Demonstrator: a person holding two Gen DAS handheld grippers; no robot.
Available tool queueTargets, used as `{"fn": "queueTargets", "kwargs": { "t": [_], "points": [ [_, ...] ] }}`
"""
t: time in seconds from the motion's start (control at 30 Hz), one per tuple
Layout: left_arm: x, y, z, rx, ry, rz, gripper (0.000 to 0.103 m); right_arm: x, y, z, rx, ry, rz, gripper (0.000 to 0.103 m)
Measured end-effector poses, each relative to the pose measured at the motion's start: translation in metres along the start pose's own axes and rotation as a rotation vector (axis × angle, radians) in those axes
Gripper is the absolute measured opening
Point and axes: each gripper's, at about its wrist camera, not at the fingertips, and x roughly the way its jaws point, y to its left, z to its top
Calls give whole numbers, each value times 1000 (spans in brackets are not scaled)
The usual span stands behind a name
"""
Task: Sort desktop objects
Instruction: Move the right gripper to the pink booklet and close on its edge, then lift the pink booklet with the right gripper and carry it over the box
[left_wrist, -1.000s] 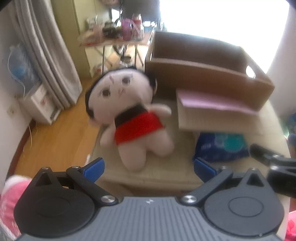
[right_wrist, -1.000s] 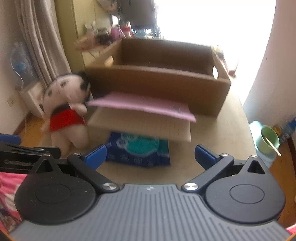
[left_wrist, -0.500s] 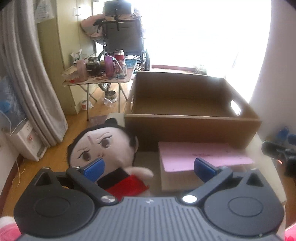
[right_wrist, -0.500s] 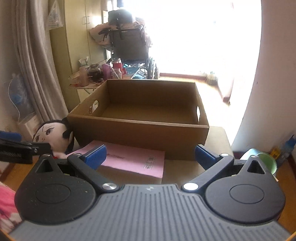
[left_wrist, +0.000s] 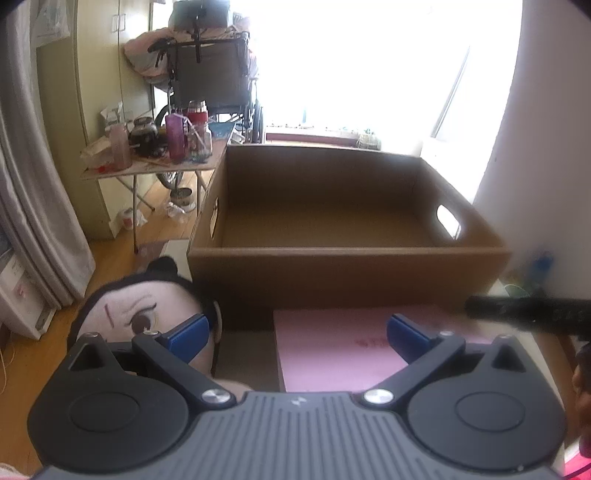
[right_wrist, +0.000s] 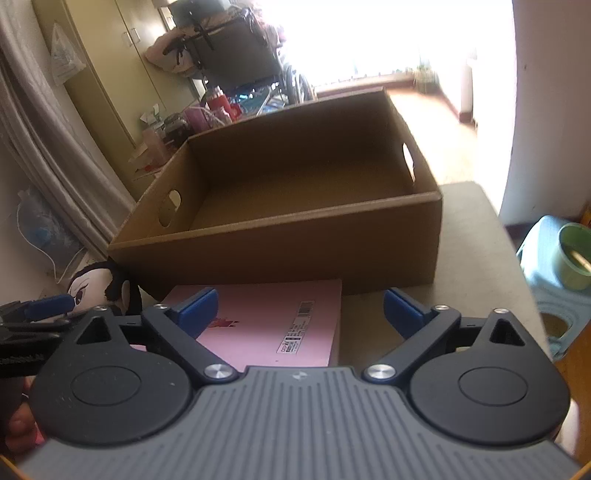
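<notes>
A brown cardboard box (left_wrist: 347, 266) with handle holes stands open and empty on the beige table (right_wrist: 469, 236). In front of it lies a pink booklet (right_wrist: 273, 317), also seen in the left wrist view (left_wrist: 332, 350). A plush doll (left_wrist: 125, 310) with black hair rests to the left of the box. My left gripper (left_wrist: 297, 336) is open, above the doll's head and the booklet's left part, holding nothing. My right gripper (right_wrist: 299, 310) hangs over the booklet with its jaws wide but closing, and nothing is pressed between the pads.
A green cup (right_wrist: 574, 258) sits on a light-blue stool right of the table. Behind the box stand a folding table with bottles (left_wrist: 166, 151), a wheelchair (left_wrist: 214, 81) and curtains (left_wrist: 33, 206). One black finger (left_wrist: 528, 312) of the other gripper reaches in from the right.
Both views have swung up from the tabletop towards the box. The blue packet and the doll's red body have dropped out of sight. The right view has rolled, so the box looks tilted.
</notes>
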Motion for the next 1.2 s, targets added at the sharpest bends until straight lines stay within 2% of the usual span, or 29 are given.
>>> {"fn": "queueTargets", "kwargs": {
  "t": [0.17, 0.27, 0.43, 0.53, 0.63, 0.93, 1.2],
  "points": [
    [16, -1, 2, -6, 34, -35, 103, 25, -9, -1, 56, 68, 29, 79],
    [25, -3, 0, -1, 74, -40, 103, 39, -16, -5, 84, 115, 39, 74],
    [45, -7, -7, -6, 189, -65, 103, 61, -21, -14, 133, 204, 72, 70],
    [58, -11, -11, -4, 260, -46, 103, 71, -24, -17, 174, 236, 94, 70],
    [66, -13, -13, 7, 291, -35, 103, 76, -25, -18, 211, 262, 124, 70],
    [76, -12, -16, -40, 361, -75, 103, 81, -27, -19, 261, 290, 190, 69],
    [66, -14, -21, -46, 366, -84, 103, 74, -33, -20, 265, 281, 204, 60]
  ]
}}
